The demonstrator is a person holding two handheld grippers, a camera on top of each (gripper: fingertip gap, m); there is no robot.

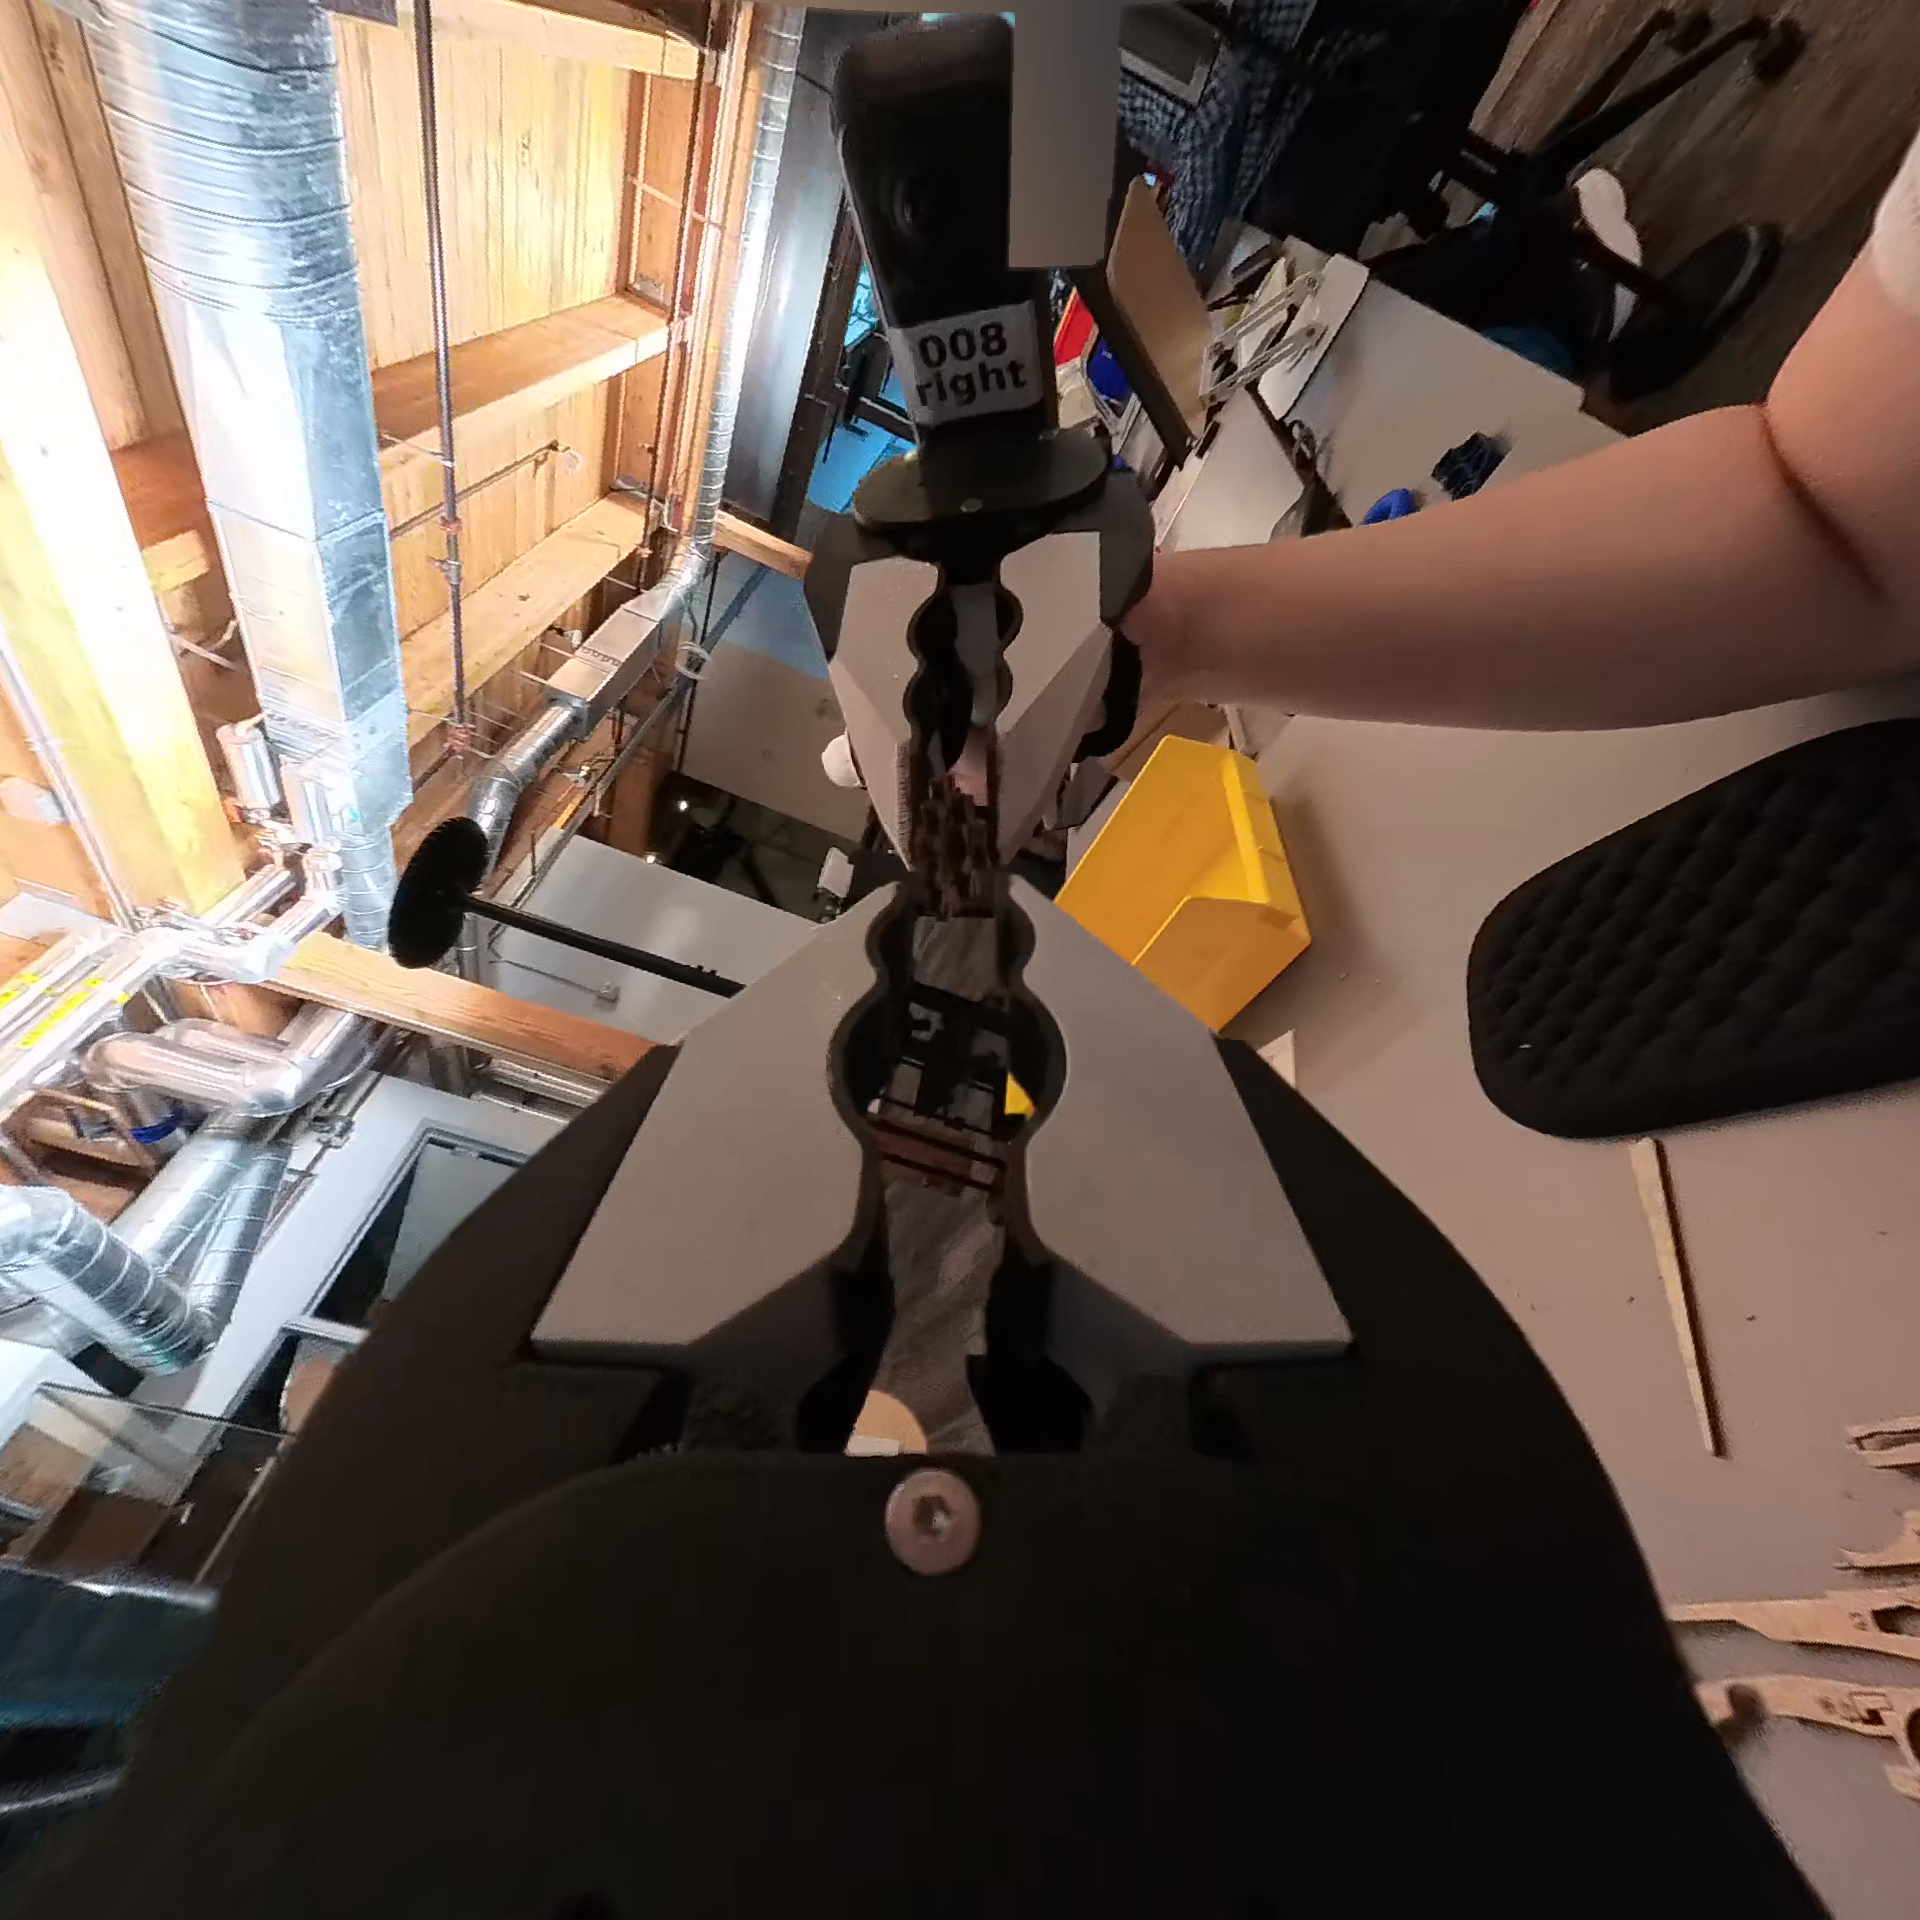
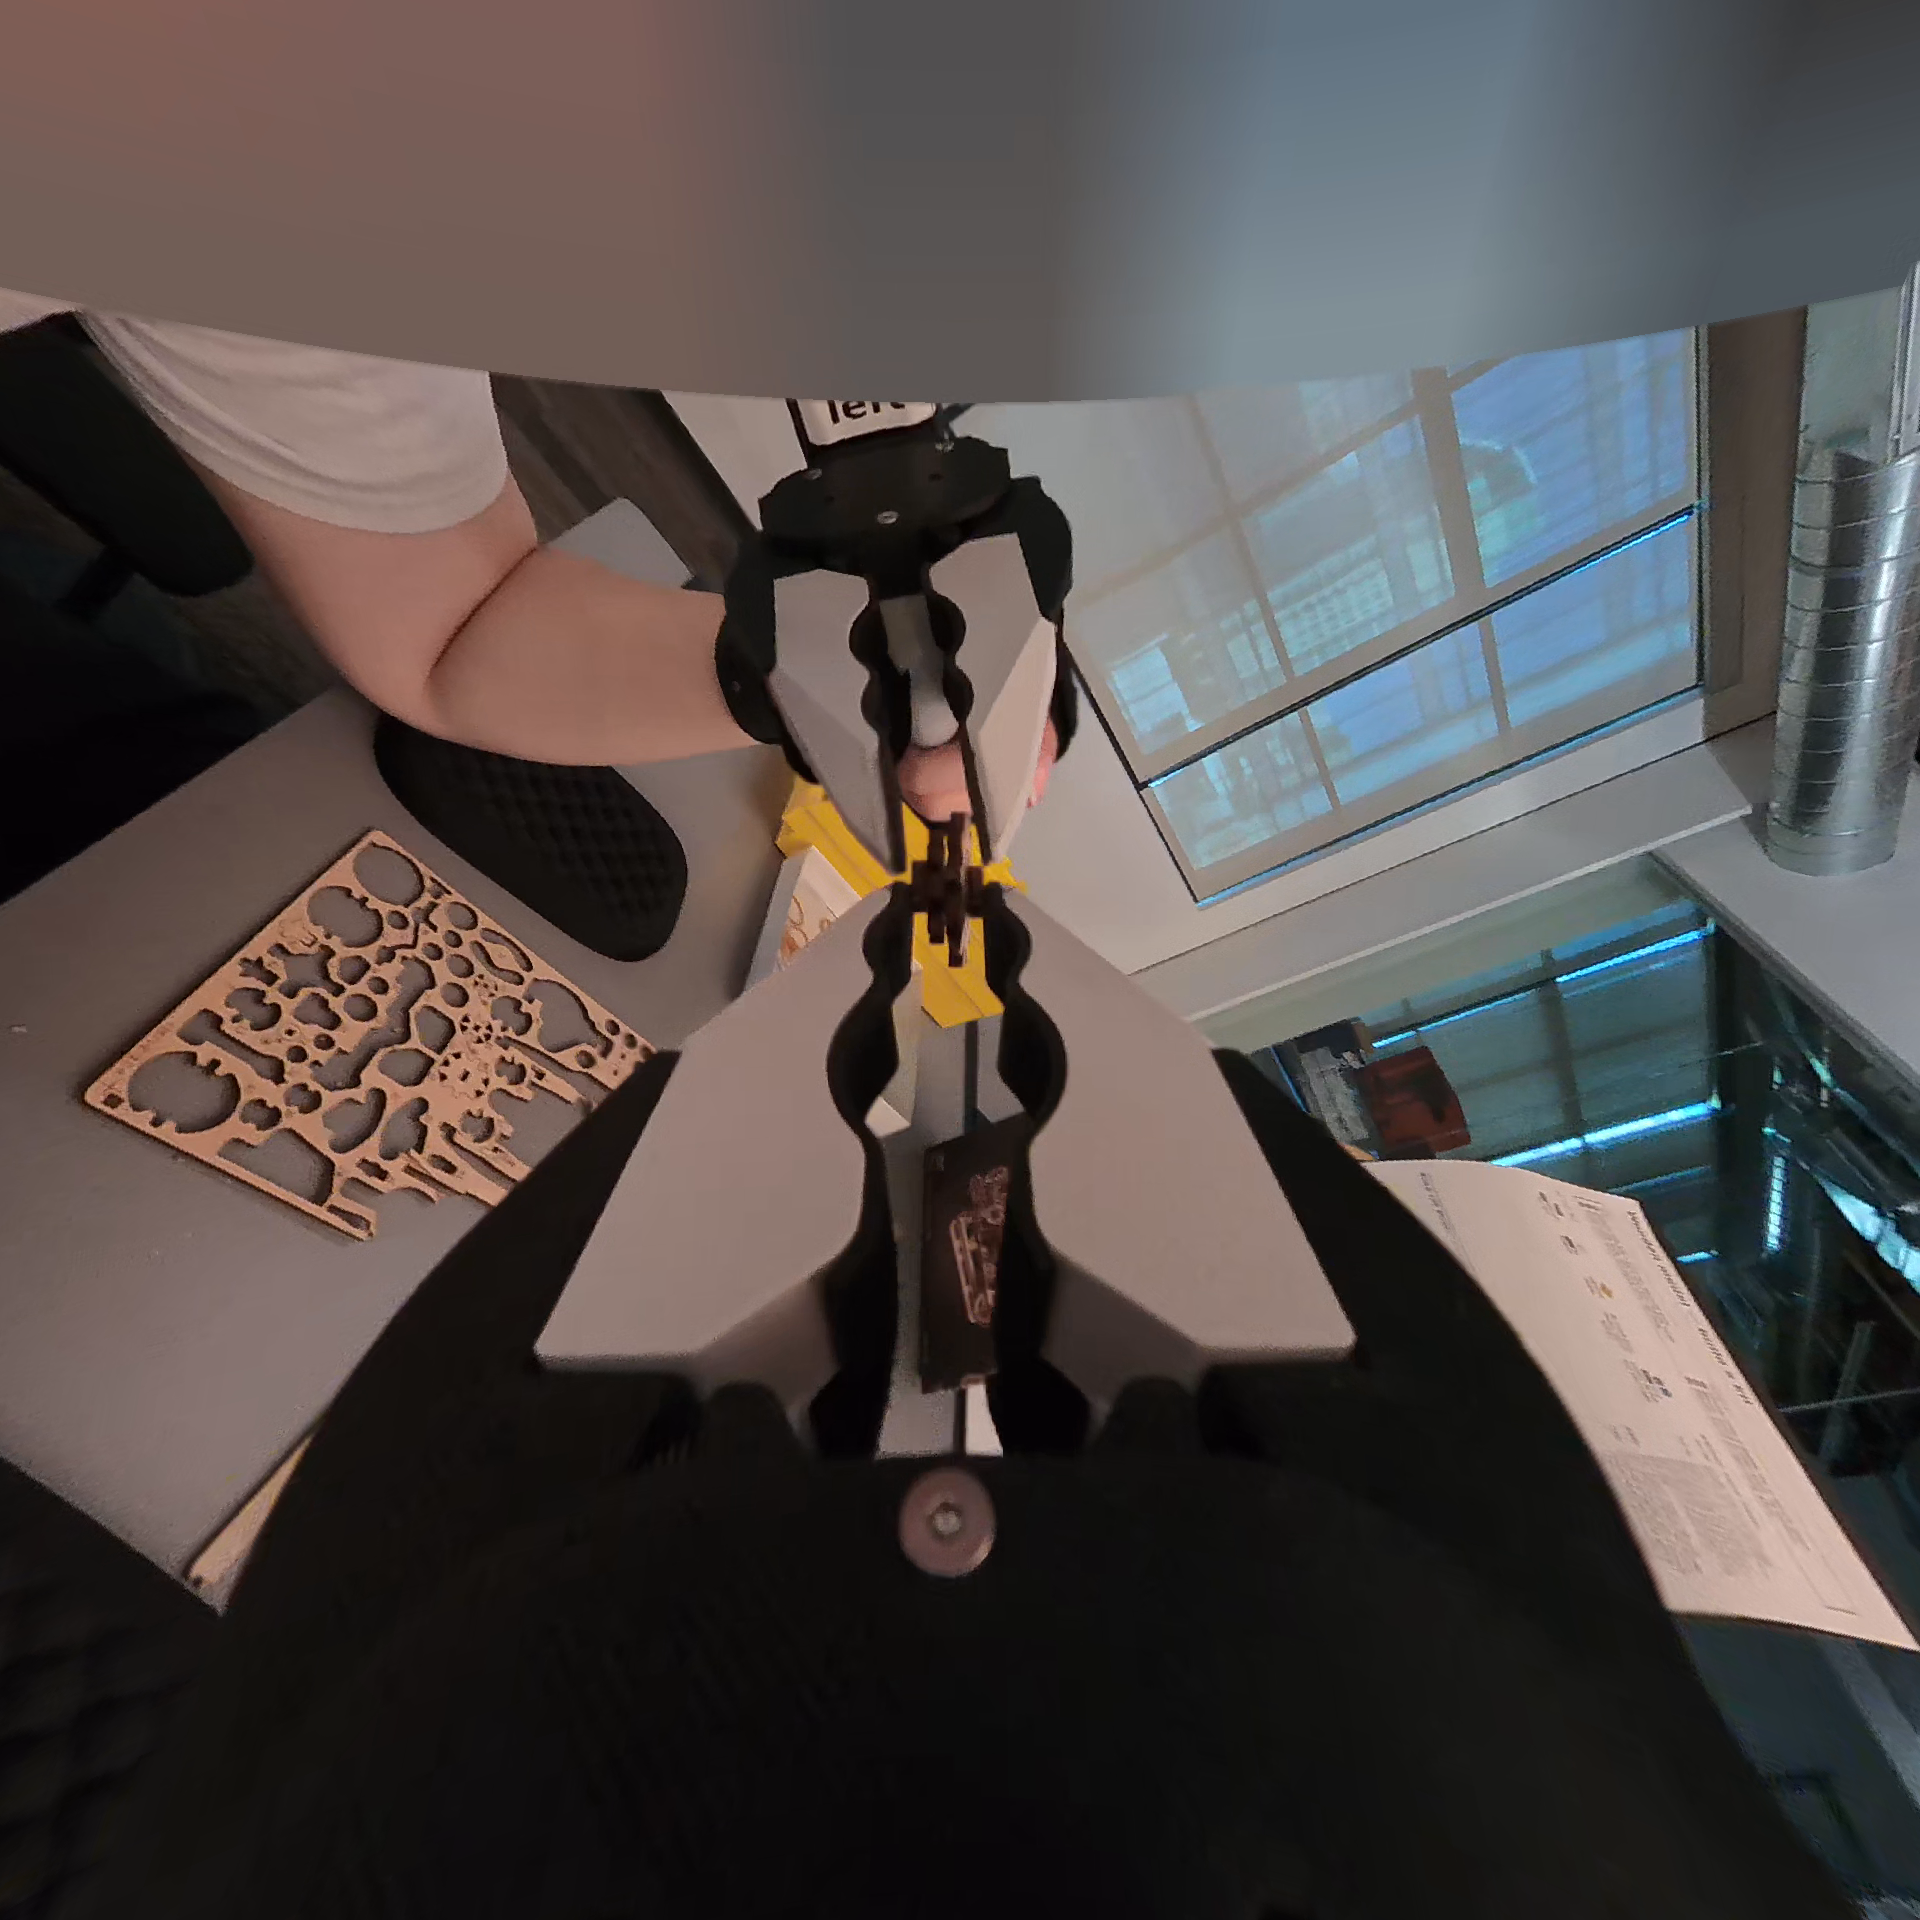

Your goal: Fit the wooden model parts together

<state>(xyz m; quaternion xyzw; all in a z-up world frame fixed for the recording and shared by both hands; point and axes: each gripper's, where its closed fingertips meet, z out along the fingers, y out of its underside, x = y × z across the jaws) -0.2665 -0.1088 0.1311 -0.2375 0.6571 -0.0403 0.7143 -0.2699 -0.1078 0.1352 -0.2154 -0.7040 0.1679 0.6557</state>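
Both grippers are held up in the air, tip to tip. In the left wrist view my left gripper [image 1: 951,902] is shut on a dark wooden model part [image 1: 940,1138] that runs back between its fingers. My right gripper [image 1: 954,831] faces it from above, shut on a small toothed wooden part [image 1: 948,868]. The two parts meet at the fingertips. In the right wrist view my right gripper [image 2: 945,914] is shut on a flat dark engraved wooden part [image 2: 971,1268]. The left gripper [image 2: 935,844] faces it, and the small dark joined pieces [image 2: 948,885] sit between the tips.
On the grey table [image 1: 1455,1247] lie a punched-out wooden sheet [image 2: 343,1039], loose wooden parts [image 1: 1818,1621], a thin wooden strip [image 1: 1678,1299] and a printed paper sheet [image 2: 1662,1403]. A yellow bin [image 1: 1195,883] and a black mesh pad [image 1: 1704,935] are behind. A person's arm [image 1: 1507,582] holds each gripper. Only a small space, under 4 cm, lies between the two pairs of fingers.
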